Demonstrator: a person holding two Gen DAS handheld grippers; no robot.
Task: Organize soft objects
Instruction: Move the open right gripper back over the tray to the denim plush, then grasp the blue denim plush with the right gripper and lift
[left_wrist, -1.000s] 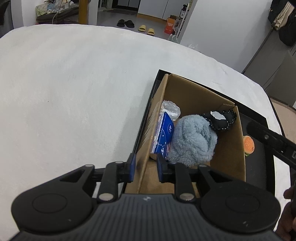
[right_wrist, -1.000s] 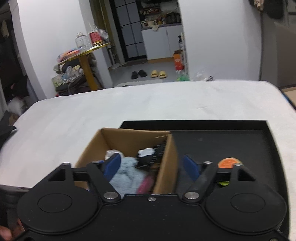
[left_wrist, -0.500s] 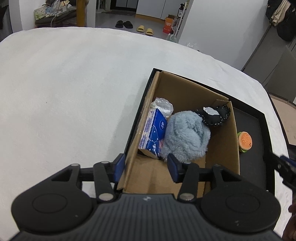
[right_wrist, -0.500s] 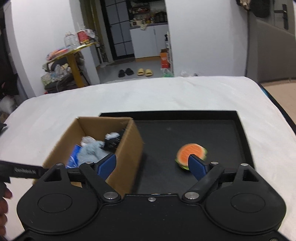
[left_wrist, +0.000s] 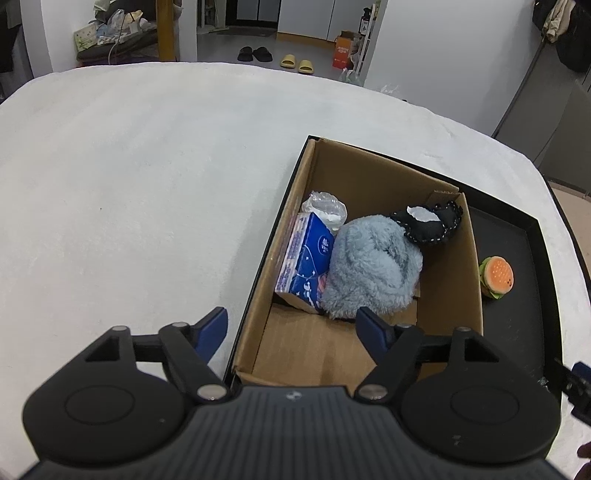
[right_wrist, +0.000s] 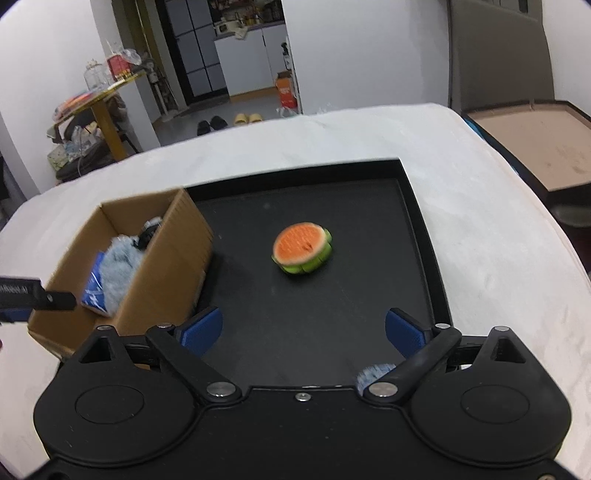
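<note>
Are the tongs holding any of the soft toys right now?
No. The left tongs and the right tongs are both open and hold nothing. The burger toy lies alone on the black tray.

Beyond the white counter (left_wrist: 147, 192) we see black slippers (left_wrist: 255, 54) just beside yellow slippers (left_wrist: 296, 62), an orange box (left_wrist: 343, 55) near them, and a cluttered yellow table (right_wrist: 107, 92).

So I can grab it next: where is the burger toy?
The burger toy lies on the black tray, outside and right of the cardboard box, ahead of the open right gripper.
</note>
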